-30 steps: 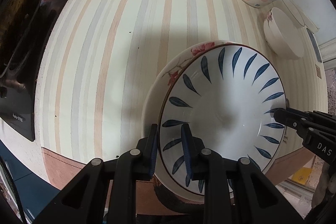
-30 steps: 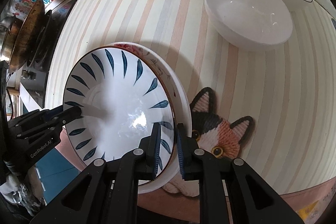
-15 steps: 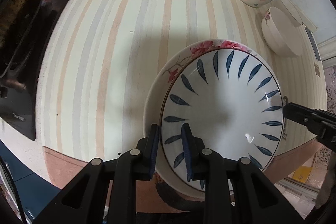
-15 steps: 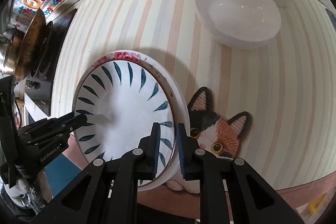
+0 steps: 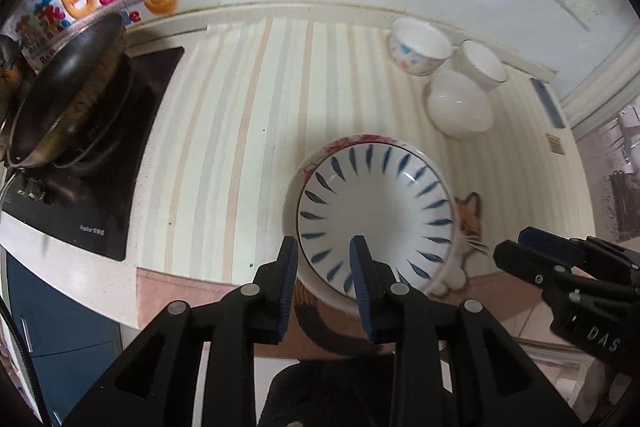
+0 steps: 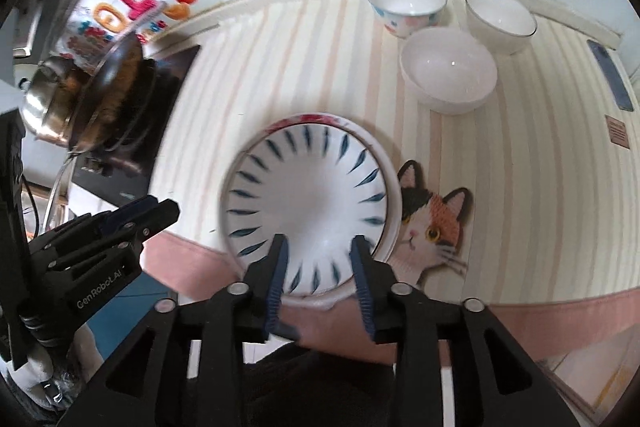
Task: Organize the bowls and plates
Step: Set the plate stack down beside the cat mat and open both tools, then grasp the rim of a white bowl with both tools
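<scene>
Plates: white blue-leaf plate (image 5: 376, 219) stacked on white floral-rim plate (image 6: 390, 187), near bench (image 5: 224, 131) front edge.
Bowls: three, back right corner.
Left tool (image 5: 326, 281): jaws opening, empty.
Right tool (image 6: 318, 277): jaws opening, empty.

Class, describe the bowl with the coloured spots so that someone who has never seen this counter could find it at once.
Start at the striped mat covering the counter and look to its far right corner by the wall, where three bowls cluster. The spotted bowl is the leftmost one, nearest the wall. Its neighbours are white; only it has blue and pink spots outside.
</scene>
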A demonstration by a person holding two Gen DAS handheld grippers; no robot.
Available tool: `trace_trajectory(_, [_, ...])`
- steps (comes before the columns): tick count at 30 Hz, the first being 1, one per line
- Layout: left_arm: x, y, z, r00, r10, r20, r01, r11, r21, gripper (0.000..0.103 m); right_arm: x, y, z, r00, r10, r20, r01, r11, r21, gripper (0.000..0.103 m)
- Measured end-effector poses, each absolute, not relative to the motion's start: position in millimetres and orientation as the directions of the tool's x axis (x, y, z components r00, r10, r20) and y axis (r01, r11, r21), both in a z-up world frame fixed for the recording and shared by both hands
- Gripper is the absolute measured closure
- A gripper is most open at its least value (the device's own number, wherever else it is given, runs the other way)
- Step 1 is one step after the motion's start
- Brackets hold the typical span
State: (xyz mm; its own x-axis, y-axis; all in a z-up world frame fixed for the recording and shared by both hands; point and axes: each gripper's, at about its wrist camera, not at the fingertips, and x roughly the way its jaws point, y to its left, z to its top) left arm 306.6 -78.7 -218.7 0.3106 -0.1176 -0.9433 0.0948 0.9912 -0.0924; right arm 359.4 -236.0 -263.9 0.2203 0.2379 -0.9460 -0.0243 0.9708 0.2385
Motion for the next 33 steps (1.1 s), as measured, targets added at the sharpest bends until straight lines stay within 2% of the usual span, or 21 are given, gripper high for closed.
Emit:
trace_trajectory(7, [265, -75, -189, 0.335, -0.147, -0.931, 0.122, 0.986, -0.112, 0.078, 301, -226, -215, 0.277, 0.241, -0.93, -0.018, 0.969, 0.246, 0.056])
trace_trajectory(13, [244, -80, -182, 0.325, -0.179, -0.929, 0.152, 0.979, -0.135, 0.078, 269, -224, -198, 0.292, 0.277, -0.915, 0.005, 0.957, 0.291, 0.056])
trace_trajectory(15, [245, -84, -180, 0.329, -0.177, -0.928, 0.158, 0.979, -0.131, 0.077, 263, -230, -195, 0.299, 0.293, -0.908, 0.021, 0.95, 0.313, 0.051])
trace_trajectory(18, [250, -91, -179, 0.339, -0.192, -0.921, 0.149, 0.978, -0.149, 0.056, 265, -246, -196, 0.308, 0.314, -0.898, 0.041, 0.939, 0.343, 0.044])
trace_trajectory(25, [308, -130, -193, 0.369, -0.153, -0.917, 0.115, 0.986, -0.118, 0.054, 314, -310, -211, 0.339, 0.297, -0.893, 0.108, 0.93, 0.351, 0.043])
trace_trajectory(33, [421, -185, -250, 0.29, -0.128, -0.948, 0.072, 0.991, -0.111, 0.054, 413, -404, -270, 0.308, 0.282, -0.909, 0.193, 0.917, 0.35, 0.043])
